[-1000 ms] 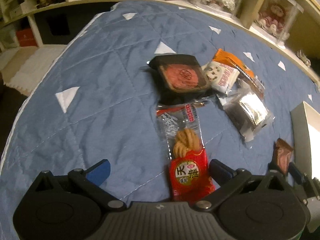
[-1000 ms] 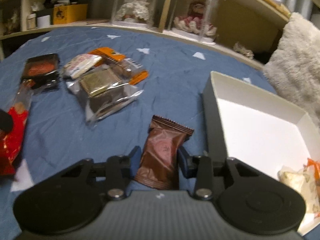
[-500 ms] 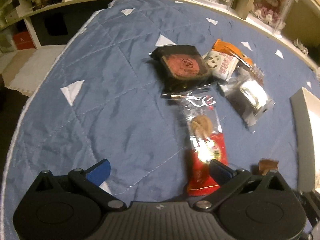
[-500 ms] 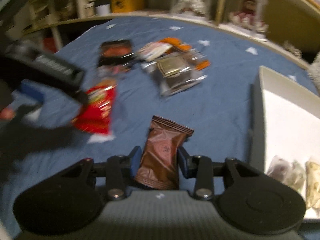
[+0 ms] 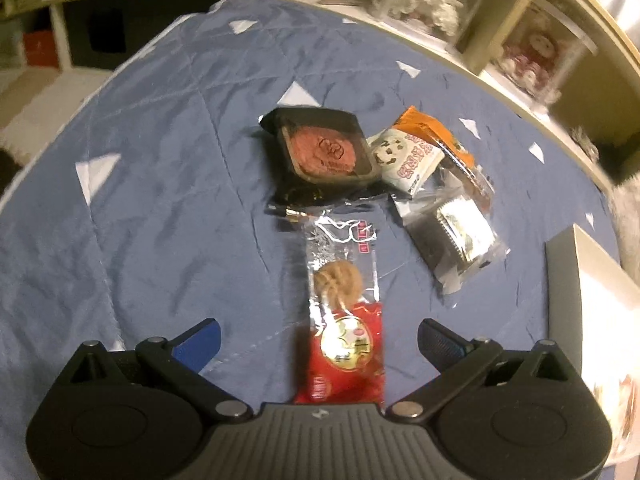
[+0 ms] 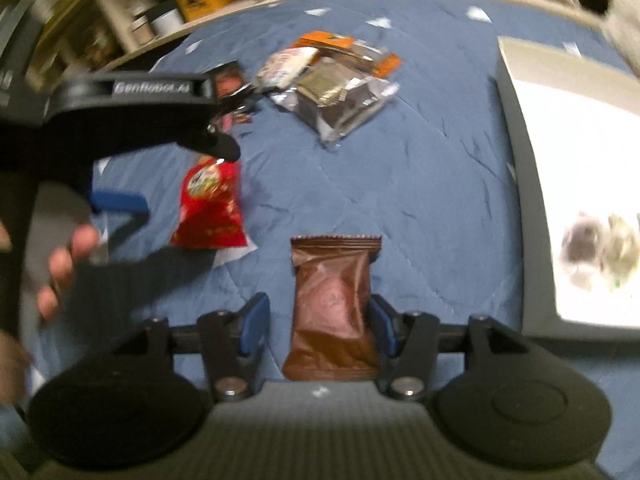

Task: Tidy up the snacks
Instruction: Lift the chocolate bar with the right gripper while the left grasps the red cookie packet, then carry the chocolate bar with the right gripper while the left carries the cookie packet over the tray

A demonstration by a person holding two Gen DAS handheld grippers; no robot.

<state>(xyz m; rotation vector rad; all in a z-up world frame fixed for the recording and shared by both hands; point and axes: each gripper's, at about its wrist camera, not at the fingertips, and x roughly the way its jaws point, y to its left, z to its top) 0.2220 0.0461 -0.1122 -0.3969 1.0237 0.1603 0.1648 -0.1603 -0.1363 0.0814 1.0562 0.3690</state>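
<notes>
A blue quilted bedspread point(image 5: 160, 208) with white triangles fills both views. The white box point(image 6: 568, 184) lies at three o'clock in the right wrist view, with two pale wrapped snacks point(image 6: 600, 248) blurred on its floor. At twelve o'clock in the left wrist view a cluster of packets rests together: a dark tray pack with a reddish cake point(image 5: 324, 152), a white packet point(image 5: 408, 156) touching its right side, an orange packet point(image 5: 432, 128) behind that, and a clear-and-silver packet point(image 5: 456, 236) toward two o'clock. The left gripper point(image 5: 318, 340) is spread wide, its blue pads well apart on either side of the red-and-clear twisted-biscuit packet point(image 5: 344, 320), which lies flat on the bedspread. The right gripper point(image 6: 318, 320) is narrow around the brown packet point(image 6: 334, 308); the right pad touches it, but a gap shows at the left pad.
</notes>
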